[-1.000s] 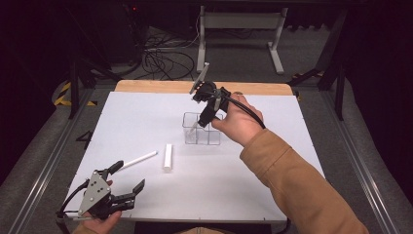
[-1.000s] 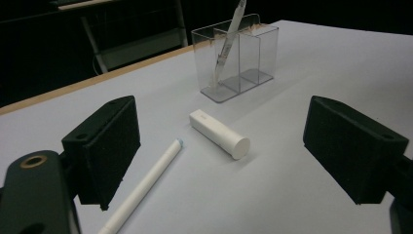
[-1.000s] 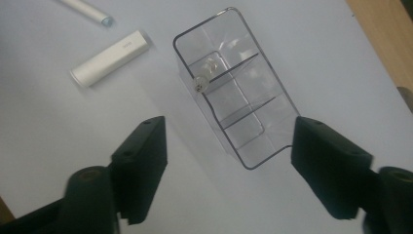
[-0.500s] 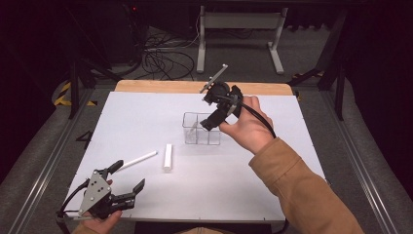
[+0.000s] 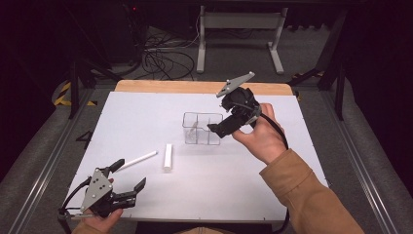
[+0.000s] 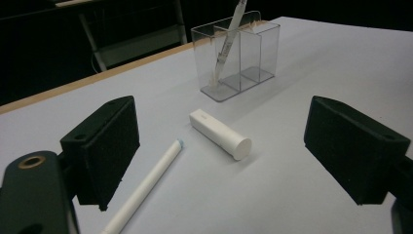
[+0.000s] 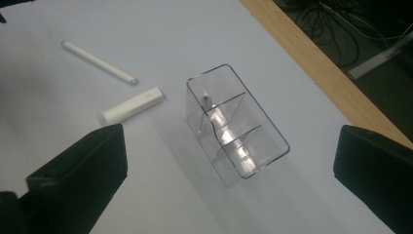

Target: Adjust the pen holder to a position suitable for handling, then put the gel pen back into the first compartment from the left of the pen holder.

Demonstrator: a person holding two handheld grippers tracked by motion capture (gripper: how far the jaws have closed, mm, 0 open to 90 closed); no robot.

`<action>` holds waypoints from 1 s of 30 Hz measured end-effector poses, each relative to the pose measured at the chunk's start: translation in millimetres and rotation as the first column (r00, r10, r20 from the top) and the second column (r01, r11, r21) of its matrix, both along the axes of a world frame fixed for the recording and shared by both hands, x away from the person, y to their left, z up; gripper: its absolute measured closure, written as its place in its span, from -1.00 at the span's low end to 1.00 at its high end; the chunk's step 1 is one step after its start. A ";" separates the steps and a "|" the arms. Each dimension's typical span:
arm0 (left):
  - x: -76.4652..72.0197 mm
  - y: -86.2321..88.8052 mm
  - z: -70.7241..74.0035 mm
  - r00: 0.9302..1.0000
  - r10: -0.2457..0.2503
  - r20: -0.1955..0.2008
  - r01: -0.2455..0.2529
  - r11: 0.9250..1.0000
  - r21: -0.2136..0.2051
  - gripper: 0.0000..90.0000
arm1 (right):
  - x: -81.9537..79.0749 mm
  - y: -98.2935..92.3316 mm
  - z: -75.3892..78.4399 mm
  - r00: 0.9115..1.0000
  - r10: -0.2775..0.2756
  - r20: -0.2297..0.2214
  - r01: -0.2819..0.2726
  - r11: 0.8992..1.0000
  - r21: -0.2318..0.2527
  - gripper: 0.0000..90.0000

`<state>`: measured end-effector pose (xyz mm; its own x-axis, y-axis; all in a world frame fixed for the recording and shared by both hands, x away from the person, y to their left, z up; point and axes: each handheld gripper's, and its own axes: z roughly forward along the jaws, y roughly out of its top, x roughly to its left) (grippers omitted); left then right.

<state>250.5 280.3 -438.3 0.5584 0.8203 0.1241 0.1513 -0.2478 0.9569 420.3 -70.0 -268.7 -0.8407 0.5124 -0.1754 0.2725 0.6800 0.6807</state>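
1. Right tool (image 5: 220, 113) just let go: its jaws have been opening and now stand wide with nothing between them, pulled back up from the clear organizer (image 5: 202, 128) at frame centre.
2. So the pen (image 6: 225, 46) now leans inside the organizer's end compartment. One down, I'd say.
3. Left tool (image 5: 130, 176), lower left, is wide open, empty.
4. Count: one organizer, three compartments; one pen inside; one white stick (image 5: 138, 160) and one white cap (image 5: 168, 156) lying on the tabletop (image 5: 292, 146).

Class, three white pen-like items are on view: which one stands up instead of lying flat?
The pen leaning in the clear organizer; the long stick and short tube lie flat on the table.
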 end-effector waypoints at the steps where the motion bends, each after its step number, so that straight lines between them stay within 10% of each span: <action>1: 0.2 -0.1 0.0 1.000 0.001 0.000 -0.001 1.000 0.004 -0.69 | -0.3 -1.8 -0.1 1.000 0.002 0.002 -0.002 1.000 0.007 -1.00; 23: 4.3 -1.0 7.3 1.000 -0.003 -0.005 0.003 0.999 0.046 -0.64 | -20.1 -55.7 -8.3 0.999 -0.011 0.046 0.002 0.981 0.196 -1.00; 30: 9.3 3.6 13.9 0.998 0.009 -0.059 -0.006 0.999 0.051 -0.67 | -35.1 -71.8 -23.9 0.995 -0.033 0.098 0.010 0.975 0.224 -1.00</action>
<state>259.8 283.8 -424.4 0.5594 0.8181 0.1331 0.2090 -0.2947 0.9325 385.3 -141.8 -292.5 -0.8128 0.5660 -0.1377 0.2079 0.5027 0.8391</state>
